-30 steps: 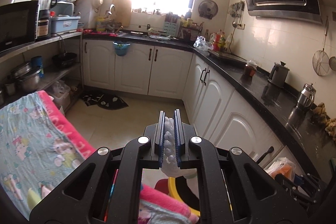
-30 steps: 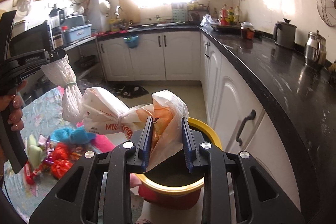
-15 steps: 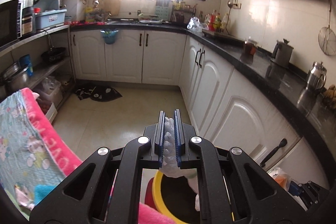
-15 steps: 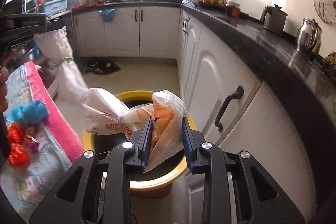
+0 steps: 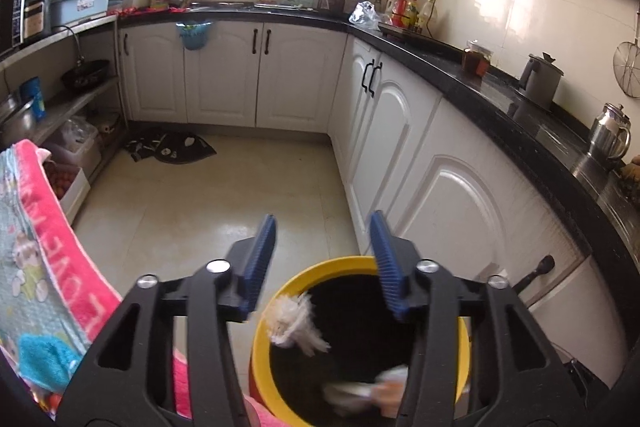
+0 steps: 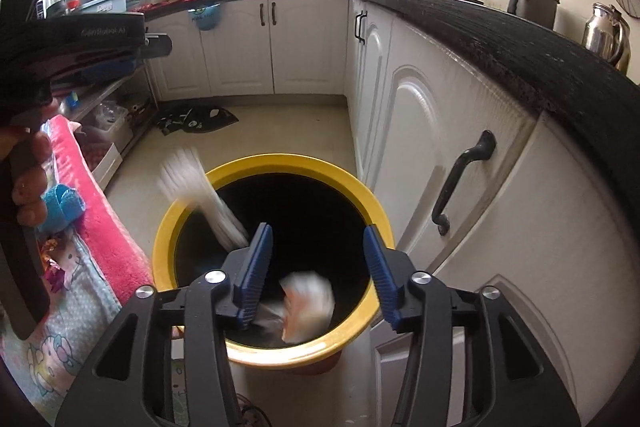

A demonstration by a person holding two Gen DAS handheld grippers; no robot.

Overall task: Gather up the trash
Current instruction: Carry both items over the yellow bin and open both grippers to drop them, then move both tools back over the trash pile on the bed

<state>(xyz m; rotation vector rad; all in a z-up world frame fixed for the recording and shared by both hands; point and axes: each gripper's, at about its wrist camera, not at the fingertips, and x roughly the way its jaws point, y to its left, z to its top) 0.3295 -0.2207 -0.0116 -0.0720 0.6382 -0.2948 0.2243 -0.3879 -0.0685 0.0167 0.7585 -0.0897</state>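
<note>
A yellow-rimmed bin (image 6: pixel 188 197) with a dark inside stands by the white cabinets; it also shows in the left wrist view (image 5: pixel 340 263). My left gripper (image 5: pixel 322 227) is open and empty above its rim. A blurred white plastic bag (image 5: pixel 296 323) is falling into the bin, also seen in the right wrist view (image 6: pixel 200 187). My right gripper (image 6: pixel 318 237) is open and empty over the bin. A blurred white-and-orange bag (image 6: pixel 308 301) is falling inside, also visible in the left wrist view (image 5: pixel 372 391).
A table with a pink-edged cartoon cloth (image 6: pixel 104 227) lies left of the bin, with blue (image 6: pixel 64 203) and red wrappers on it. White cabinets (image 6: pixel 432 147) under a black counter (image 6: pixel 520 39) run along the right. A dark mat (image 5: pixel 172 147) lies on the floor.
Both grippers moved over the bin and opened. The white bag left the left gripper and the white-and-orange bag left the right one; both are dropping into the bin.
</note>
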